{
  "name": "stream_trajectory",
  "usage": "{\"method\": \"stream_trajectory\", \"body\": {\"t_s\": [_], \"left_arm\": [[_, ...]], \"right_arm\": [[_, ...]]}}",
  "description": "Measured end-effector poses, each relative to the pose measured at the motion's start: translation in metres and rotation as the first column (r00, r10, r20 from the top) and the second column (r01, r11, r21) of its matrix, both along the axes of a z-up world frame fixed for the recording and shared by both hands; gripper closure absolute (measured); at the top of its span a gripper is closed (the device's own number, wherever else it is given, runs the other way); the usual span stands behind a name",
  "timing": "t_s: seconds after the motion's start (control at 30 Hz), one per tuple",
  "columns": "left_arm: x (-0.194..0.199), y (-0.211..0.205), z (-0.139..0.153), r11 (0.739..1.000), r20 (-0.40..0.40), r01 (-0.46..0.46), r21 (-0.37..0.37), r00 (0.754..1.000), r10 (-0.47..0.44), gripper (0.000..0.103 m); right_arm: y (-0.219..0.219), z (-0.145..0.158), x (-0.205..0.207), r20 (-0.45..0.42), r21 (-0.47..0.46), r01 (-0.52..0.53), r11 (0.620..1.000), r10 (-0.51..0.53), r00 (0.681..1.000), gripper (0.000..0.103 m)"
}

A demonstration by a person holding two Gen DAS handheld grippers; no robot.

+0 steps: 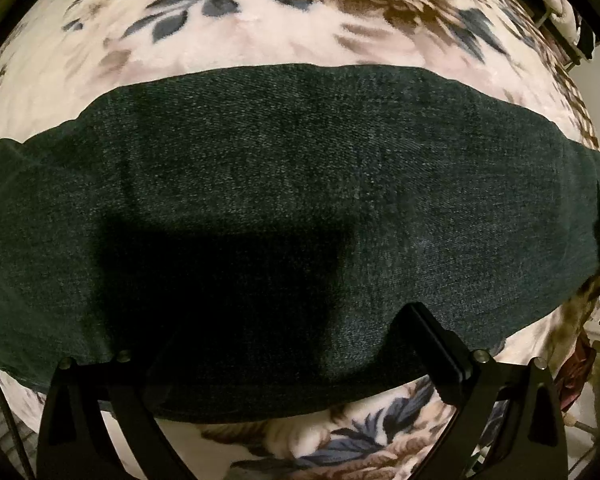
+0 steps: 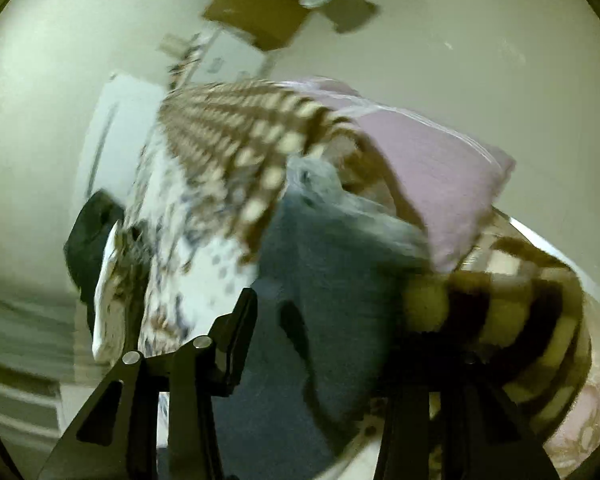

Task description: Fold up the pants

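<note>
Dark denim pants (image 1: 300, 184) lie flat in a wide band across a floral blanket (image 1: 228, 28). My left gripper (image 1: 296, 344) points straight down over the near edge of the pants. Its fingers (image 1: 436, 344) stand far apart with nothing pinched between them, and its shadow falls on the cloth. The right wrist view is blurred. There, a thick bunch of blue denim pants (image 2: 324, 264) fills the gap between the fingers of my right gripper (image 2: 324, 332). That gripper is closed on the bunch, and a paler inner side shows at the top of the fold.
A brown-and-cream patterned blanket (image 2: 240, 140), a pink pillow (image 2: 432, 176) and a brown checked blanket (image 2: 512, 280) lie on the bed past the right gripper. A dark bundle (image 2: 92, 236) sits at the bed's left edge. Bare wall lies behind, with a cardboard box (image 2: 260, 12).
</note>
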State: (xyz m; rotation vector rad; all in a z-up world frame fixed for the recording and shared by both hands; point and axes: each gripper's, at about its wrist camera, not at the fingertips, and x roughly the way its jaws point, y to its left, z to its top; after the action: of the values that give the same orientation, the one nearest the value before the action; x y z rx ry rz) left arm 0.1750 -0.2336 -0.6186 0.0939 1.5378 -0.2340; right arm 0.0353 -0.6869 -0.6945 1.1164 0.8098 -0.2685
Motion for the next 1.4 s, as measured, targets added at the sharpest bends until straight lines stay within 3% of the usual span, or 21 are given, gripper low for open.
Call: {"method": "stream_trajectory", "body": {"t_s": [0.23,0.37,0.5,0.53,0.6,0.7,0.77,0.9,1.0,1.1,1.23,1.4], "left_arm": [[0.0,-0.003,-0.002,1.0,-0.007,-0.001,0.016,1.0,0.001,0.0],[0.002,-0.003,-0.004,1.0,-0.017,0.002,0.014,1.0,-0.002,0.0],[0.004,-0.003,-0.004,1.0,-0.015,0.004,0.012,1.0,-0.003,0.0],[0.004,-0.002,-0.004,1.0,-0.015,0.002,0.012,1.0,-0.001,0.0],[0.005,-0.002,-0.004,1.0,-0.013,0.0,0.012,1.0,0.001,0.0],[0.004,-0.002,-0.006,1.0,-0.013,0.001,0.016,1.0,-0.001,0.0],[0.002,-0.002,-0.005,1.0,-0.012,0.005,0.017,1.0,-0.004,0.0],[0.002,-0.003,-0.006,1.0,-0.019,0.007,0.017,1.0,-0.007,0.0],[0.006,-0.003,-0.005,1.0,-0.034,0.003,0.013,0.999,-0.003,0.0],[0.01,0.007,0.004,0.997,-0.04,-0.051,-0.05,0.998,0.049,0.0],[0.009,0.047,0.029,0.979,-0.038,-0.158,-0.129,0.987,0.154,0.0],[0.001,0.122,0.066,0.966,0.012,-0.229,-0.118,0.973,0.232,0.0]], "right_arm": [[0.028,0.004,-0.014,-0.019,-0.017,-0.065,0.998,0.065,0.998,0.059],[0.01,-0.01,-0.005,-0.02,0.007,0.022,1.0,-0.022,1.0,0.059],[-0.006,-0.022,0.019,-0.023,0.029,0.027,0.999,-0.026,0.999,0.06],[-0.007,-0.025,0.022,-0.031,0.032,0.024,0.999,-0.023,0.999,0.063],[-0.006,-0.024,0.027,-0.062,0.015,0.008,1.0,-0.007,0.998,0.089],[0.005,-0.006,0.023,-0.073,-0.099,-0.049,0.994,0.042,0.996,0.097],[0.022,0.014,0.018,-0.086,-0.226,-0.096,0.97,0.078,0.993,0.097],[0.061,0.042,0.014,-0.15,-0.453,-0.202,0.868,0.149,0.977,0.097],[0.068,0.052,0.01,-0.13,-0.46,-0.166,0.872,0.119,0.984,0.098],[0.095,0.077,0.022,-0.098,-0.516,-0.189,0.835,0.162,0.982,0.098],[0.158,0.099,0.038,-0.087,-0.534,-0.317,0.784,0.322,0.943,0.098],[0.244,0.102,0.056,-0.088,-0.473,-0.432,0.768,0.447,0.89,0.098]]}}
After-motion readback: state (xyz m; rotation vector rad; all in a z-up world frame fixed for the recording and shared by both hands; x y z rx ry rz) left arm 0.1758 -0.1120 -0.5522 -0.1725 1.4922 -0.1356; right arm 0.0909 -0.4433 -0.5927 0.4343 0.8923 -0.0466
